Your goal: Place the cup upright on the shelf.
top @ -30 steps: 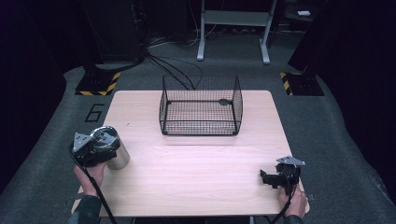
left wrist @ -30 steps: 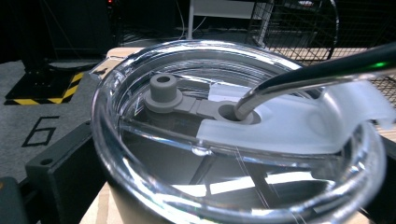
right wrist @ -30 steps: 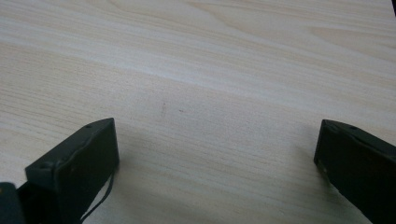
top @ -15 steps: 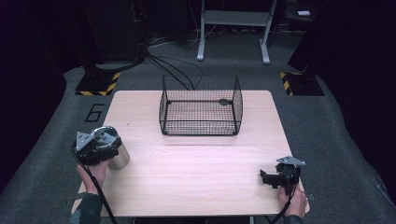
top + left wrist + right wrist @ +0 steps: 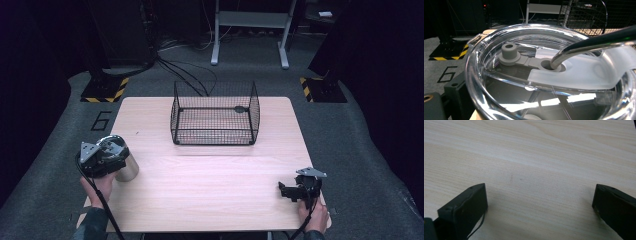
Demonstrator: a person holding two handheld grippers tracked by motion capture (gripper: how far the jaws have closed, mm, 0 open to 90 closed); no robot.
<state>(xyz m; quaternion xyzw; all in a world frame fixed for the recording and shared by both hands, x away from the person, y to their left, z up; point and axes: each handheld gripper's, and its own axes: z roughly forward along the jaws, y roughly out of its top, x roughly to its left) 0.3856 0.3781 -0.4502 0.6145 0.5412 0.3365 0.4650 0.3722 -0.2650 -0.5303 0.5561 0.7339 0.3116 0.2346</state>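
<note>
Two grippers sit at the near corners of the table [image 5: 210, 175], well apart. The left gripper [image 5: 102, 156] hangs at the near left edge, right over a steel cup [image 5: 127, 169] that stands upright on the wood; from above, its body covers most of the cup's top and only the cup's shiny side shows at its right. The left hand [image 5: 100, 186] comes up from the bottom edge with the forearm almost straight along the table's left side, and the cable trails down past the sleeve.

In the left gripper view the cup's clear lid [image 5: 499, 75] sits very close under the camera, with a grey plug [image 5: 509, 52] on its strap and a metal straw [image 5: 584, 46] leaning out of the hole toward the right. One black jaw shows at the lower left beside the lid's rim; whether the jaws press the cup cannot be told.

The right gripper [image 5: 289, 190] lies low at the near right corner, pointing left across the table, with the right hand [image 5: 314, 212] behind it at the edge. In the right gripper view its jaws stand wide apart over bare wood, holding nothing.

A wire basket [image 5: 215, 131] stands at the far middle of the table, well away from both grippers.
</note>
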